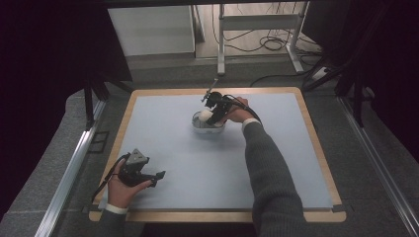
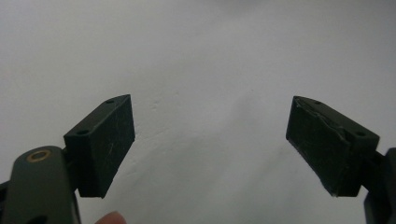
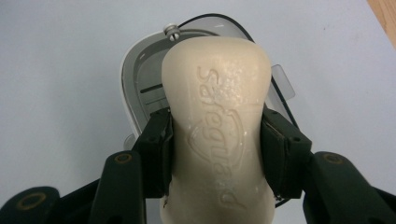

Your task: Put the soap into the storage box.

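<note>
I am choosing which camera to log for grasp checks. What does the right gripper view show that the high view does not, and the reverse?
Right gripper view alone: the embossed lettering on the soap bar, both jaws pressed against its sides, and the slotted inside of the soap dish beneath it.

High view alone: the left gripper resting open near the mat's front left, both of the person's forearms, the wooden table edge and the floor cables beyond.

Both: the right gripper holding the soap over the white dish on the pale blue mat.
</note>
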